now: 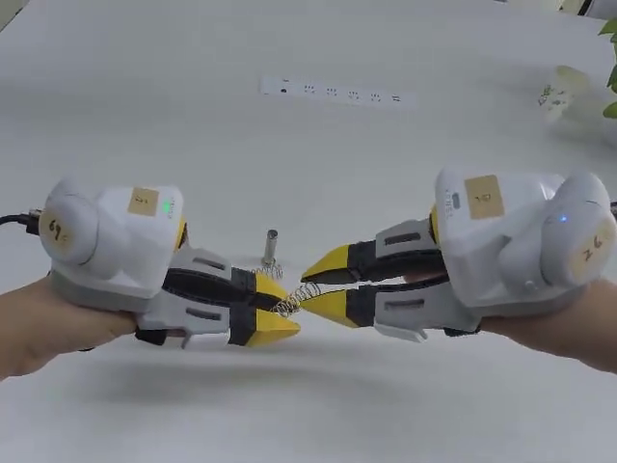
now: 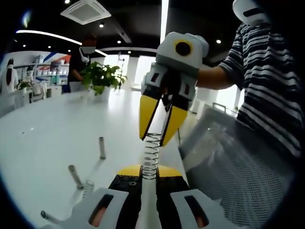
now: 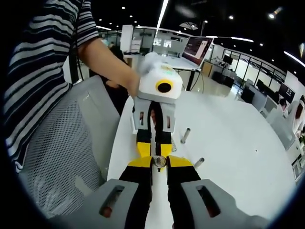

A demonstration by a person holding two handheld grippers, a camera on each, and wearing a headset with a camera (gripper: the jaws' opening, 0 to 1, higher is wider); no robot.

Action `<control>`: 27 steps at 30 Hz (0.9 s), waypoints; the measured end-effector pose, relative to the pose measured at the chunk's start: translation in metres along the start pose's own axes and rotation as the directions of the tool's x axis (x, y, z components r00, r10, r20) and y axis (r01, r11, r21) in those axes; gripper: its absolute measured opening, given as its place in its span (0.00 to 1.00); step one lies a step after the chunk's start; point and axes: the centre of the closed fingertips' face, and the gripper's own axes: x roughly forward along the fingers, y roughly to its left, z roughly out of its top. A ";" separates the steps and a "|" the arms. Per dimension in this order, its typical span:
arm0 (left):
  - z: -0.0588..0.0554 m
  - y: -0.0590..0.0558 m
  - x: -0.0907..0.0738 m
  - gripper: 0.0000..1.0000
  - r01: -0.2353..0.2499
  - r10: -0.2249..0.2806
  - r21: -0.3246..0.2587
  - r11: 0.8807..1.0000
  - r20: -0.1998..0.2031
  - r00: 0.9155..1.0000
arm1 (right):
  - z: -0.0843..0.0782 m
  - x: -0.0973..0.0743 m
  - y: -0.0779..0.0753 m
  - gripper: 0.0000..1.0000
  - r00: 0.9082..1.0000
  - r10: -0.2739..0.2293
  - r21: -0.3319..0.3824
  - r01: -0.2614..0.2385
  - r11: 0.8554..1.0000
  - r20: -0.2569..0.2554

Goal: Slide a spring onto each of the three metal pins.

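Note:
A small steel spring hangs in the air between my two grippers, above the white table. My left gripper is shut on its one end. From the opposite side my right gripper closes its yellow fingertips on the other end. In the left gripper view the spring rises from my own jaws to the right gripper. One metal pin stands upright just behind the tips, with a loose spring at its foot. Three pins stand on the table.
A white power strip lies farther back on the table. Green leaves show at the right edge. A grey mesh chair stands beside the table's near edge. A person stands far off beside a plant.

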 end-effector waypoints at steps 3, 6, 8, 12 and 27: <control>0.001 -0.001 0.002 0.02 0.005 -0.005 0.000 1.000 0.001 1.000 | 0.005 0.003 0.000 0.08 1.000 0.002 -0.030 -0.002 1.000 0.002; 0.001 -0.001 0.003 0.02 0.007 -0.007 0.003 1.000 0.001 1.000 | 0.008 0.006 0.000 0.08 1.000 0.007 -0.054 -0.007 0.999 0.000; 0.003 -0.001 0.004 0.02 0.008 -0.008 0.005 1.000 0.004 1.000 | 0.010 0.006 0.000 0.08 1.000 0.008 -0.064 -0.008 0.998 0.000; 0.005 -0.001 0.003 0.02 0.003 -0.004 0.012 1.000 0.009 1.000 | 0.014 0.008 -0.002 0.08 1.000 0.002 -0.077 -0.001 0.997 0.013; 0.006 0.002 0.000 0.03 -0.012 0.012 0.011 1.000 0.006 1.000 | 0.018 0.010 -0.001 0.08 1.000 -0.016 -0.193 0.018 0.981 0.007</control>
